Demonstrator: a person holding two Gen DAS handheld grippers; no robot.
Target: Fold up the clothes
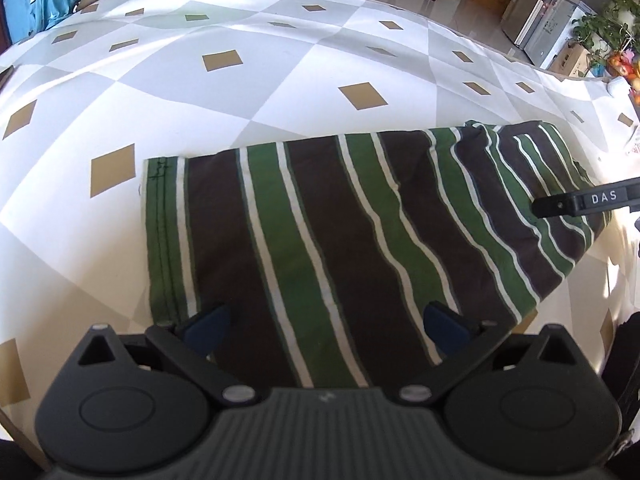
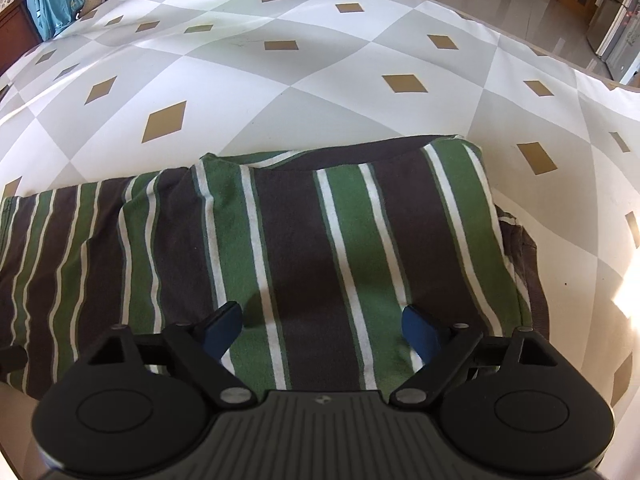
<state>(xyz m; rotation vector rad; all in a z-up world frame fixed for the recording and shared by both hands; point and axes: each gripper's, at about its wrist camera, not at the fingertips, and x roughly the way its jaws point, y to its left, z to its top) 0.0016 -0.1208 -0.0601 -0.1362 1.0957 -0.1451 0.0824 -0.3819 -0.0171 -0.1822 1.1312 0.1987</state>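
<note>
Two hand-held grippers over one folded striped garment [image 1: 340,220]

Left hand-held gripper [image 1: 326,326] and right hand-held gripper [image 2: 324,326] hover low above it, jaws spread wide, holding nothing.

1. The folded garment [image 1: 340,232] lies flat on the bed [image 1: 240,92], near its front edge.
2. The left gripper [image 1: 326,326] sits over the garment's near edge, toward its left end.
3. The right gripper [image 2: 322,326] sits over the garment's right end.
4. A houseplant [image 1: 604,28] stands beyond the bed's far right corner.
</note>
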